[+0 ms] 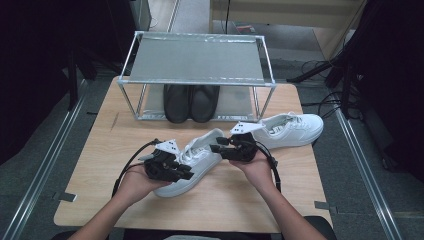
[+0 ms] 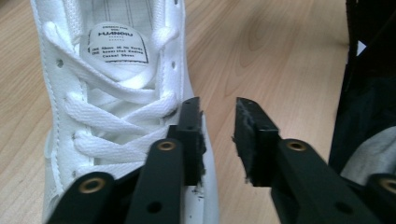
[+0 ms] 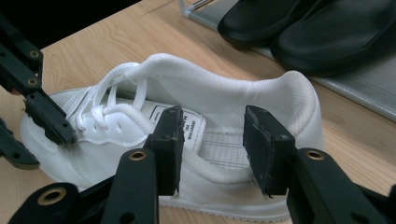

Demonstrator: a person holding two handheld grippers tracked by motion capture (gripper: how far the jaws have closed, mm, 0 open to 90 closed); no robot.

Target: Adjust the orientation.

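A white lace-up sneaker [image 1: 200, 160] lies on the wooden table [image 1: 100, 150], toe toward me. My left gripper [image 1: 186, 172] is at the sneaker's toe end and its jaws stand apart. In the left gripper view [image 2: 217, 109] one jaw hangs over the laced side [image 2: 116, 116] and the other over bare wood. My right gripper [image 1: 216, 148] is at the heel end. Its jaws [image 3: 213, 114] stand apart across the sneaker's near collar [image 3: 219, 172], with no pad pressing. A second white sneaker [image 1: 295, 129] lies to the right.
A metal shoe rack [image 1: 195, 60] stands at the table's far side. A pair of black shoes [image 1: 190, 102] sits on its lower shelf [image 3: 364, 88]. Dark cables and stands line the floor on both sides.
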